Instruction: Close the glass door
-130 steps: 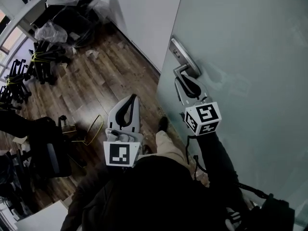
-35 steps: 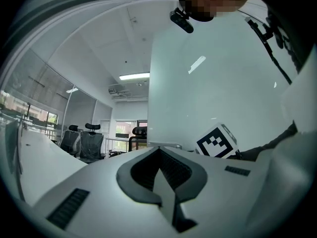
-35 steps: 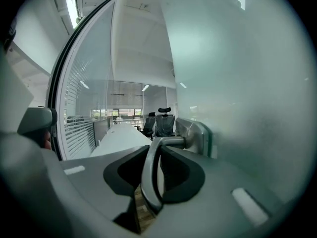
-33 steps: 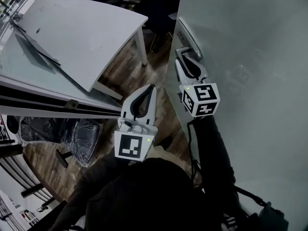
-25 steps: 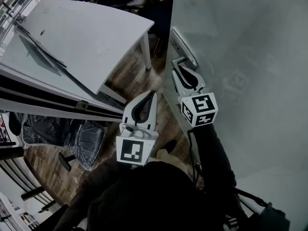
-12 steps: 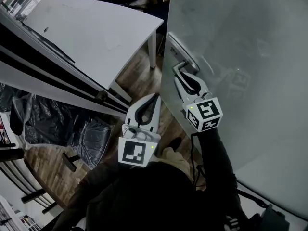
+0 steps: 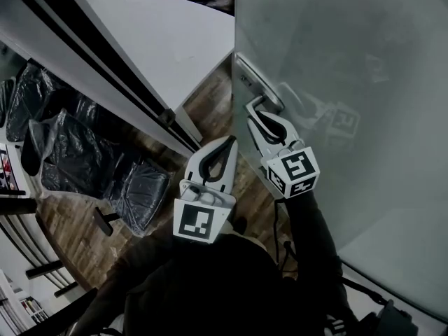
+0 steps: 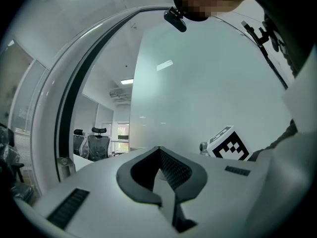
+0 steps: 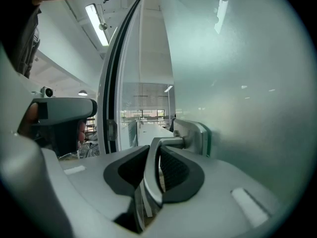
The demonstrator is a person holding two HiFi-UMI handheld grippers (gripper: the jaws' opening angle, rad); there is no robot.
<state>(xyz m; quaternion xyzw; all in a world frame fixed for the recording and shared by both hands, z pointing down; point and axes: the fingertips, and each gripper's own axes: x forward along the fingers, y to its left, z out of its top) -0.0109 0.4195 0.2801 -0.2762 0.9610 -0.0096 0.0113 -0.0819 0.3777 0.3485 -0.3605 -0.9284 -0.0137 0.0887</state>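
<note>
The frosted glass door [image 7: 350, 82] fills the right of the head view, its edge close to the door frame [image 7: 119, 58]. My right gripper [image 7: 255, 110] is shut on the metal lever handle [image 7: 261, 104], which sticks out below the lock plate [image 7: 252, 81]. In the right gripper view the lever [image 9: 152, 168] runs between the pads from the handle plate [image 9: 196, 136]. My left gripper [image 7: 229, 141] hangs beside the door, shut with nothing in it; its jaws [image 8: 159, 150] meet at the tips. It touches nothing.
A white table [image 7: 175, 19] stands beyond the frame. Black bagged chairs [image 7: 105, 173] lie on the wooden floor [image 7: 210, 110] at the left. The frame's dark strip [image 9: 111, 83] stands just past the door's edge. The person's dark sleeve [image 7: 308, 236] runs along the glass.
The door frame has come much nearer to the door's edge and the table has slid behind it. Both grippers have travelled along with the door; the right one still holds the handle.
</note>
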